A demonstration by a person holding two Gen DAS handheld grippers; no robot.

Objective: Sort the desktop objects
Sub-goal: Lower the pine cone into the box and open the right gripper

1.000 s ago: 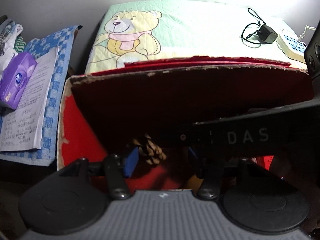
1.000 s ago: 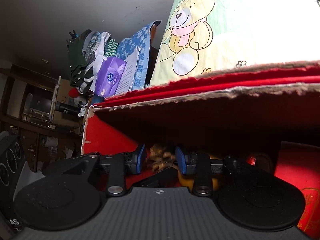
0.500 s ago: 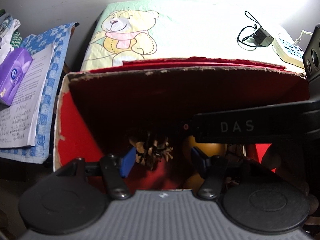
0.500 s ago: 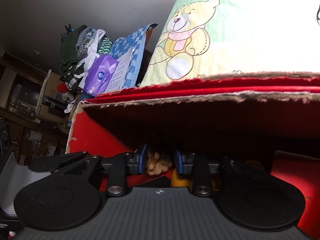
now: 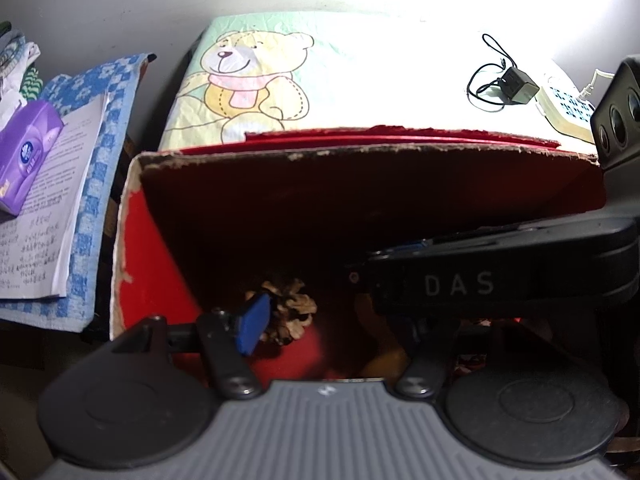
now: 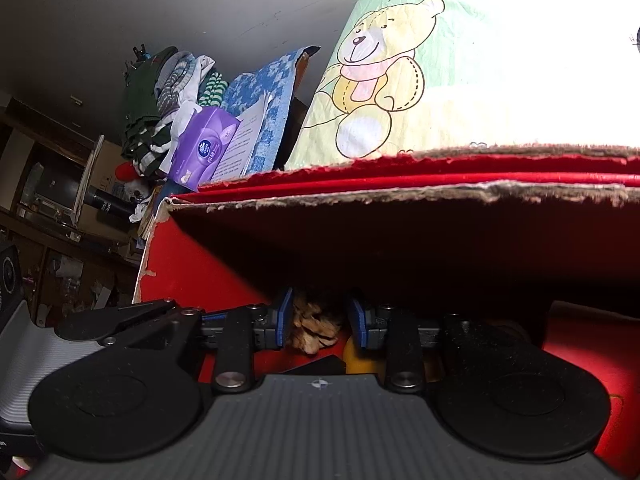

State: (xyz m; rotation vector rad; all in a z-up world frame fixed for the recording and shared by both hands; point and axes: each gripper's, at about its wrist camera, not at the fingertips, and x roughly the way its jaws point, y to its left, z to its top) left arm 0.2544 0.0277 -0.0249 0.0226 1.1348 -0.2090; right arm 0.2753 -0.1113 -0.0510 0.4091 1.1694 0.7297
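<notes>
The brown, scaly pine cone point(image 6: 314, 326) lay low inside the red cardboard box point(image 6: 192, 264), on its red floor, between the blue pads of the right hand-held gripper point(image 6: 320, 320). The pad on the left of that view touched it; a narrow gap showed at the other, so the fingers were nearly together but whether they pinched it could not be told. In the left wrist view the same cone point(image 5: 286, 314) sat just beyond the one visible blue pad of the left hand-held gripper point(image 5: 332, 328), whose fingers were spread wide, the other side hidden behind the right tool's black body marked DAS point(image 5: 460, 284). A round yellow object point(image 6: 358, 360) lay beside the cone. Past the box's torn rim stretched a pale quilted cloth printed with a teddy bear point(image 5: 256, 80) over the surface, carrying a black charger with coiled cable point(image 5: 516, 86). Off to the left lay a purple tissue pack point(image 5: 26, 152) on printed paper sheets point(image 5: 48, 208).
</notes>
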